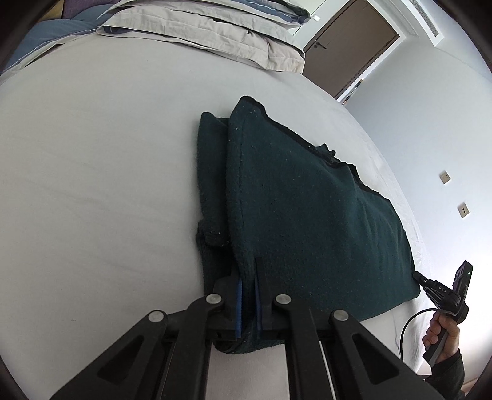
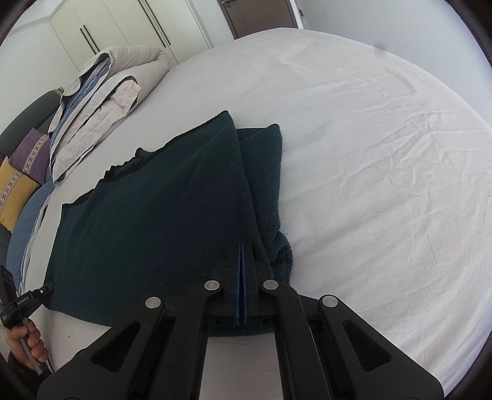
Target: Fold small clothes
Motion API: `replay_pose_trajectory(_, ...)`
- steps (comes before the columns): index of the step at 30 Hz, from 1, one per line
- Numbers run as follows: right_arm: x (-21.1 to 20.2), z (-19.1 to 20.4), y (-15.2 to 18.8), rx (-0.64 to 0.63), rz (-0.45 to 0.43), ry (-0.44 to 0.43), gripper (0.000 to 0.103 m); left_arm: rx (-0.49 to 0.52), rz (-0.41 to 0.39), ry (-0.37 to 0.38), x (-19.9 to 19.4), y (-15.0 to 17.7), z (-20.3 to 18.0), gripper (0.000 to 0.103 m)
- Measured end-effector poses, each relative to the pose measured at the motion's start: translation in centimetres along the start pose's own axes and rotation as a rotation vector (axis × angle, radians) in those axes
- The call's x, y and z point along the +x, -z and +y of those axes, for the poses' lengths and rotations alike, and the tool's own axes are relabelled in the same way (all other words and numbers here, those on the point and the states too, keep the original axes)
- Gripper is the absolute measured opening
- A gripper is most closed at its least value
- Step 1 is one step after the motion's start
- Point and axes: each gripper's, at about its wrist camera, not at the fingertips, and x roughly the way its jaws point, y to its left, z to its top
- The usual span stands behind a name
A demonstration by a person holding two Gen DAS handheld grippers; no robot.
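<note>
A dark green knitted garment (image 1: 307, 209) lies on the white bed sheet (image 1: 92, 184), with its upper layer folded over the lower one. My left gripper (image 1: 249, 277) is shut on its near left corner, the blue pads pinching the cloth. My right gripper (image 2: 241, 249) is shut on the near right corner of the garment (image 2: 153, 209), with the pads pressed together on the cloth edge. In the left wrist view the right gripper (image 1: 419, 277) touches the garment's far corner. In the right wrist view the left gripper (image 2: 49, 287) shows at the garment's left corner.
A folded beige and blue duvet (image 1: 215, 27) and pillows (image 2: 101, 101) lie at the head of the bed. Purple and yellow cushions (image 2: 21, 172) sit at the left. A brown door (image 1: 353, 52) and a white wardrobe (image 2: 123, 27) stand behind. The sheet (image 2: 384, 154) stretches to the right.
</note>
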Motion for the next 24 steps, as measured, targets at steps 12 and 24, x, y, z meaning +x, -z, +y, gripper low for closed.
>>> replay_pose_trajectory(12,-2.7,0.0,0.6,-0.039,-0.043,-0.044,0.022,-0.018,0.017,0.009,0.4,0.0,0.3,0.007)
replay_pose_trajectory(24,0.2,2.3,-0.9,-0.193,0.015,0.064,0.02,-0.021,0.02,0.014,0.5,-0.1,0.4,0.007)
